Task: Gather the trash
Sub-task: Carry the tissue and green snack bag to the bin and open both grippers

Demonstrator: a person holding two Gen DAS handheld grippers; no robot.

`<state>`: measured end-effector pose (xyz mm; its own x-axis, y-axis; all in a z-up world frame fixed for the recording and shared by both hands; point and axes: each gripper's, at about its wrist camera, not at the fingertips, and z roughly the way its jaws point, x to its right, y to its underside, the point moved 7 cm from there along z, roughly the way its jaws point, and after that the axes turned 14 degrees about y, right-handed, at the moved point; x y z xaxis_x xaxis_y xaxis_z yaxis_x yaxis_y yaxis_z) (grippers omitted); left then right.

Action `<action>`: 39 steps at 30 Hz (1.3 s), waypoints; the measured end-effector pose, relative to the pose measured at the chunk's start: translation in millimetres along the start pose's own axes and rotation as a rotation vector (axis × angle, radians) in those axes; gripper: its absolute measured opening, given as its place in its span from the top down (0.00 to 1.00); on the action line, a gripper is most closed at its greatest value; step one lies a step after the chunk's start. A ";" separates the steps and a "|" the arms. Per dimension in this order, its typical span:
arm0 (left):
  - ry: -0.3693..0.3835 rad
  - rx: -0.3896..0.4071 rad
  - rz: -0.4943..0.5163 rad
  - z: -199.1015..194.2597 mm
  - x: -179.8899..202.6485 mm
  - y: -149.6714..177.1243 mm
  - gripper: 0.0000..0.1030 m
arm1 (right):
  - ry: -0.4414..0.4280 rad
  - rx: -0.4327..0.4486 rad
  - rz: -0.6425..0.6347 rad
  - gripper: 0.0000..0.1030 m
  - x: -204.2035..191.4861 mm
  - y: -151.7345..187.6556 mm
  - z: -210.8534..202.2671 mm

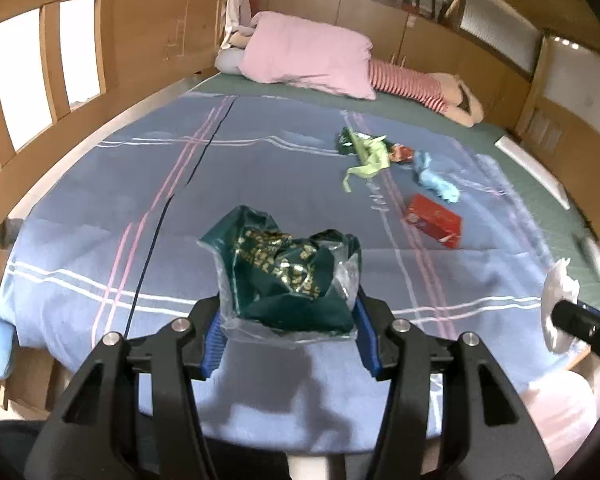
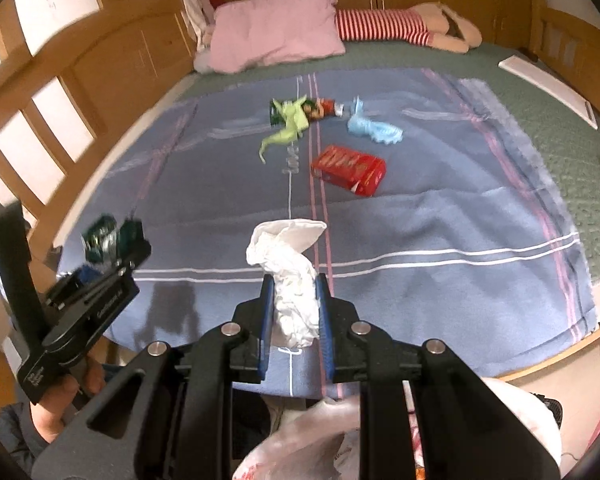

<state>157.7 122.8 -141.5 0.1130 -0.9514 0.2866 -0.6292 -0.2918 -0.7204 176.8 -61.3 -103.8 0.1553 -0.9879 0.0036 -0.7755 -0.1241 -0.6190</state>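
Note:
My left gripper is shut on a crumpled dark green wrapper with gold print, held above the near part of the bed. It also shows in the right wrist view. My right gripper is shut on a crumpled white tissue, which also shows at the right edge of the left wrist view. On the blue blanket lie a red box, a light green paper scrap, a light blue scrap and a green-red wrapper.
A pink pillow and a striped plush toy lie at the head of the bed. Wooden rails line the left side. A white plastic bag sits below my right gripper. A white flat object lies at the bed's right edge.

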 end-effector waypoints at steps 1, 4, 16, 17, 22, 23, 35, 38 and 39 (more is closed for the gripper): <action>0.005 0.004 0.017 -7.2 4.6 -0.5 0.48 | -0.002 0.010 0.004 0.80 2.7 0.7 -6.0; 0.066 0.015 0.024 -24.1 19.8 -3.1 0.48 | -0.022 0.034 0.028 0.80 15.2 5.2 -31.3; 0.185 0.023 0.126 -69.3 86.3 9.5 0.48 | 0.036 0.058 0.061 0.80 79.6 44.7 -87.9; 0.188 0.027 0.134 -72.7 89.9 10.3 0.48 | 0.037 0.053 0.065 0.80 82.3 47.0 -87.4; 0.207 0.035 0.162 -85.8 105.2 16.9 0.48 | 0.047 0.023 0.078 0.80 91.7 66.4 -88.8; 0.210 0.034 0.169 -87.0 108.0 18.8 0.48 | 0.049 0.021 0.077 0.80 91.7 69.8 -88.5; 0.223 0.009 0.211 -92.8 123.1 35.0 0.48 | 0.092 -0.084 0.095 0.79 100.5 107.9 -74.1; 0.225 0.008 0.207 -94.1 123.4 36.7 0.48 | 0.084 -0.129 0.088 0.63 101.3 126.4 -70.4; 0.227 0.005 0.207 -93.7 123.3 37.0 0.48 | 0.073 -0.119 0.101 0.47 102.3 126.0 -71.8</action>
<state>76.4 4.0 -73.7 -0.1921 -0.9444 0.2668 -0.6168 -0.0953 -0.7814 51.0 -184.7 -125.1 0.0317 -0.9995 0.0060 -0.8524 -0.0302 -0.5220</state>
